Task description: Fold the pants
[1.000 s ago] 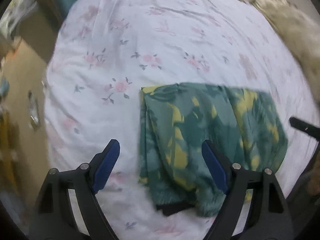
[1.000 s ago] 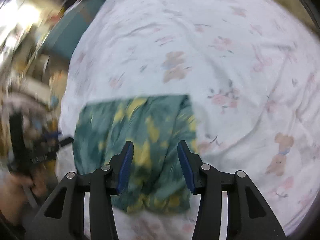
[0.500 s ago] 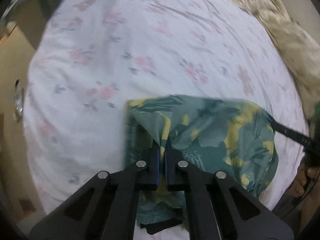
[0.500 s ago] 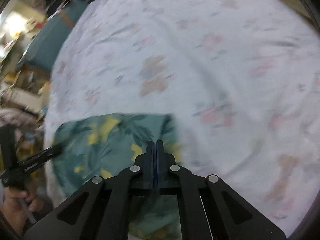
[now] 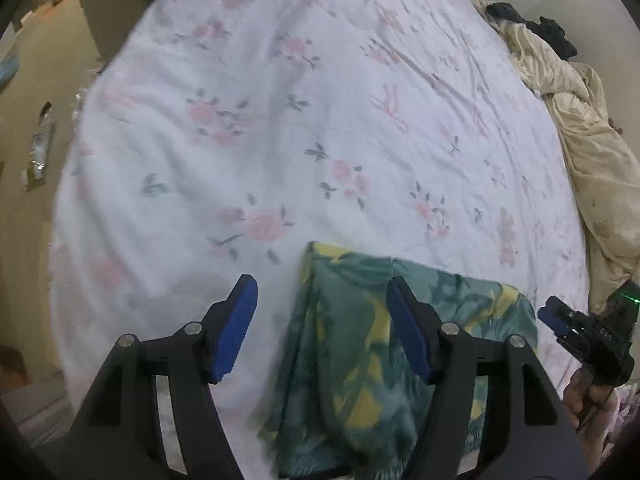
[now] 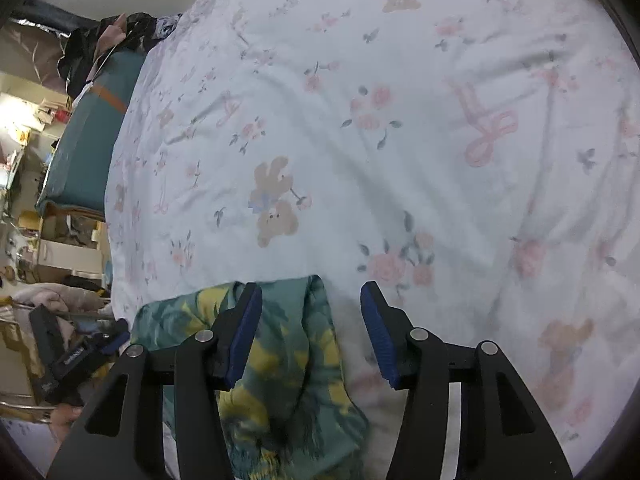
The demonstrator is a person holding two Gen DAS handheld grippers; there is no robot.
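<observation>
The green and yellow leaf-print pants (image 5: 360,344) lie folded on the white floral bed sheet (image 5: 280,120), near its front edge. My left gripper (image 5: 322,322) hovers over the left edge of the pants. Its jaws are opening, and the blue pads do not press the cloth beneath them. In the right wrist view the right gripper (image 6: 311,330) straddles the right edge of the pants (image 6: 288,364). Its jaws are also opening and grip nothing. Each gripper shows in the other's view: the right gripper (image 5: 568,328) with the hand that holds it, and the left gripper (image 6: 92,348).
A crumpled beige blanket (image 5: 592,152) lies along the bed's right side, with a dark item (image 5: 532,28) at its far end. Tan floor (image 5: 40,80) borders the bed on the left. A teal mattress (image 6: 88,140) and cluttered shelves (image 6: 24,128) stand past the bed's left edge.
Both grippers were open, then shut on the pants' fabric half a second ago. Now both have let go and stand open. The pants lie flatter and lower in both views.
</observation>
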